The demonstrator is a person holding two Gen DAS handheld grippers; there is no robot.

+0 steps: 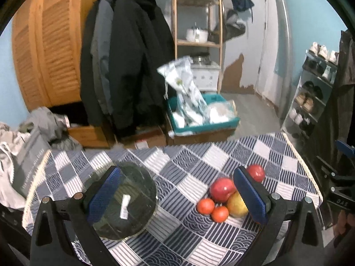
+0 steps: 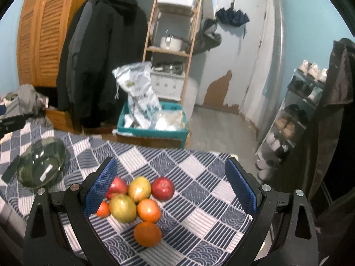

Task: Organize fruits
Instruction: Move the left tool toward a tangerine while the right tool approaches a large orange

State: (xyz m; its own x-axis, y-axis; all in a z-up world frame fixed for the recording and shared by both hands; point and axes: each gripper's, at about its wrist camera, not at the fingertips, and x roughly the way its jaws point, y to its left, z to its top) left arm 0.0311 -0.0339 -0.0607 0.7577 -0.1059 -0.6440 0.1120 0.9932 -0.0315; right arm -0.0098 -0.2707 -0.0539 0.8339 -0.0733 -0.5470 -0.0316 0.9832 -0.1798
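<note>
With both your left gripper (image 1: 177,196) and right gripper (image 2: 170,188) spread wide and empty, the round, smooth fruits (image 2: 137,201) cluster on the counter (image 2: 199,177) beside the glass bowl (image 2: 41,166); pinch each firmly across its widest middle, lest it roll.

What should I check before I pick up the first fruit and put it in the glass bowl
1. Right claw open: ok, the jaws stand wide apart and hold nothing.
2. Left claw open: ok, it holds nothing.
3. Glass bowl ready: ok, upright on the checkered cloth; only a white label shows inside.
4. Fruit within the right claw's line: ok, the pile sits between its jaws, the orange nearest.
5. Room to close on one fruit: not ok, the green-yellow fruit and its neighbours touch; the red apple at the pile's edge has more room.
6. Firmness of the fruit: cannot tell.
</note>
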